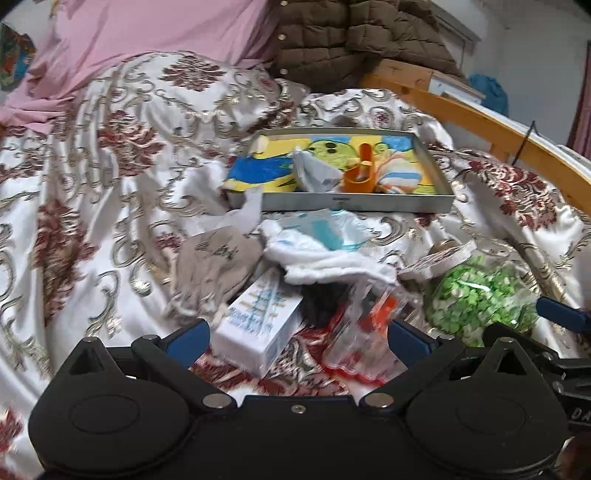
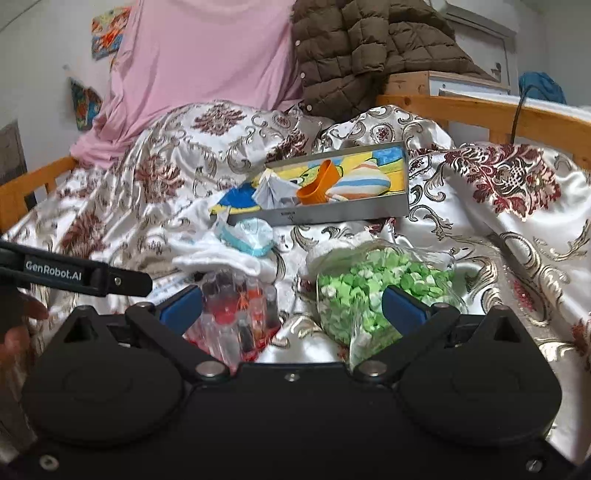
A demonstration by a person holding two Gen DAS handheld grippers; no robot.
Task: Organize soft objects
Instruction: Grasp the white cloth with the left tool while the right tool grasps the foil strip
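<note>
Both claws released, holding nothing: left gripper (image 1: pixel 297 338) w/ jaws wide over a white box (image 1: pixel 258 326) & clear bag (image 1: pixel 364 343); right gripper (image 2: pixel 291 308) spread beside the green bag (image 2: pixel 373 291). White cloth (image 1: pixel 325 254) lies just before the tray (image 1: pixel 354 202), striped sock (image 2: pixel 364 181) in it.

I'm working in a home bedroom: a bed with a wooden frame (image 2: pixel 480 107) fills my view, spread with a shiny white bedspread (image 1: pixel 110 177) patterned in dark red and gold. At twelve o'clock a pink cloth (image 2: pixel 207 62) and a brown quilted jacket (image 2: pixel 362 55) are heaped against the white wall, with bright pictures (image 2: pixel 107 33) stuck on it at ten o'clock. Household clutter lies on the cover at the centre, among it a metal tray (image 1: pixel 354 203), a small box (image 1: pixel 258 325) and a bag of green bits (image 2: pixel 369 291).
</note>
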